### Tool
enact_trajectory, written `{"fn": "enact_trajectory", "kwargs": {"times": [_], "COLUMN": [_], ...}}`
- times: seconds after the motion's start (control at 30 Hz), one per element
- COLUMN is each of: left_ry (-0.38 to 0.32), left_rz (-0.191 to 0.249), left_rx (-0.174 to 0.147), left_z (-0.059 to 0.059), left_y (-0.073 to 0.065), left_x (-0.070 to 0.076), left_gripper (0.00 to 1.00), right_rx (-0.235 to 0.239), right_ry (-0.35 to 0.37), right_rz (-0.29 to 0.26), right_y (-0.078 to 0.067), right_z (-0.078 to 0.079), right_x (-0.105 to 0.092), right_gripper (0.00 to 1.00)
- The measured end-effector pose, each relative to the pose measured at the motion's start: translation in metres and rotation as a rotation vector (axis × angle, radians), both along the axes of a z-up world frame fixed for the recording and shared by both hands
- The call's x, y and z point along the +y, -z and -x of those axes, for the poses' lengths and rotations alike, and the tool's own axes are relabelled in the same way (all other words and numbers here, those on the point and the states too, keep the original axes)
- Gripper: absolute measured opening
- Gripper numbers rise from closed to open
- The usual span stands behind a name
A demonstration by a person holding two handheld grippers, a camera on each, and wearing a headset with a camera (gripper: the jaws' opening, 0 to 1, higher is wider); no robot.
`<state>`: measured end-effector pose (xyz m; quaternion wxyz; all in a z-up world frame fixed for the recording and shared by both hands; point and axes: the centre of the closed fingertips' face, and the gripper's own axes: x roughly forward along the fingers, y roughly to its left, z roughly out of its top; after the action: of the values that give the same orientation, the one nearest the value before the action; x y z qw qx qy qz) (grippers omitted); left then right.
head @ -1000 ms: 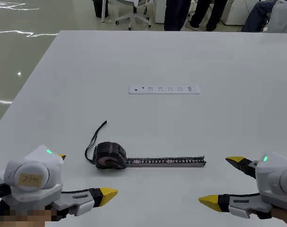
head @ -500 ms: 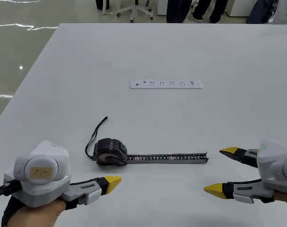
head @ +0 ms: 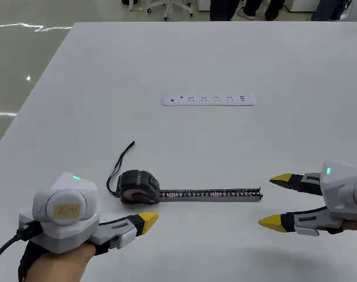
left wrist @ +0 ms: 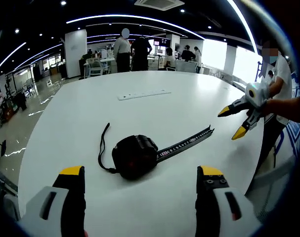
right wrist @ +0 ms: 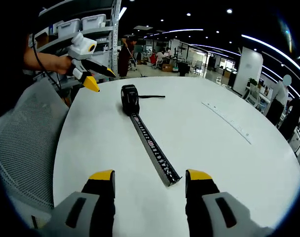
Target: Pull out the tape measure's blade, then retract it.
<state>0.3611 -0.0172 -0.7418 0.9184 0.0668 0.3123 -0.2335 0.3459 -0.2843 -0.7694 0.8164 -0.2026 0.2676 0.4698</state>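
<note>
A black tape measure (head: 137,187) lies on the white table (head: 184,64), its blade (head: 210,194) pulled out to the right, a black wrist strap (head: 119,161) curling behind it. My left gripper (head: 147,218) is open, low at the front left, a short way in front of the case (left wrist: 135,156). My right gripper (head: 276,200) is open at the right, its yellow tips just beyond the blade's end hook (right wrist: 173,180). In the right gripper view the blade (right wrist: 150,145) runs away toward the case (right wrist: 130,99). Neither gripper touches the tape.
A white power strip (head: 209,99) lies flat farther back on the table. The table's left edge (head: 25,111) drops to a glossy floor. Office chairs and people's legs stand beyond the far edge (head: 166,7).
Both grippers have come a little nearer the tape, the right one toward the blade's end. The head camera has tilted, so the scene sits lower. The tape has not moved.
</note>
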Motion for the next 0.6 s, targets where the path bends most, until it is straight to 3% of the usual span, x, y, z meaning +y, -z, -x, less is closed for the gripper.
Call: {"fn": "enact_trajectory", "kwargs": {"times": [0.37, 0.6], "left_ry": [-0.058, -0.090], "left_rz": [-0.035, -0.035], "left_rx": [-0.003, -0.003], "left_z": [-0.009, -0.016], "left_y": [0.008, 0.012], "left_x": [0.000, 0.000], "left_gripper": [0.91, 0.90], "right_rx": [0.010, 0.014], "right_ry": [-0.120, -0.154], "right_rz": [0.067, 0.065], "right_y": [0.012, 0.016], "right_z": [-0.010, -0.016], "right_x": [-0.005, -0.005], "right_gripper": [0.52, 0.48]}}
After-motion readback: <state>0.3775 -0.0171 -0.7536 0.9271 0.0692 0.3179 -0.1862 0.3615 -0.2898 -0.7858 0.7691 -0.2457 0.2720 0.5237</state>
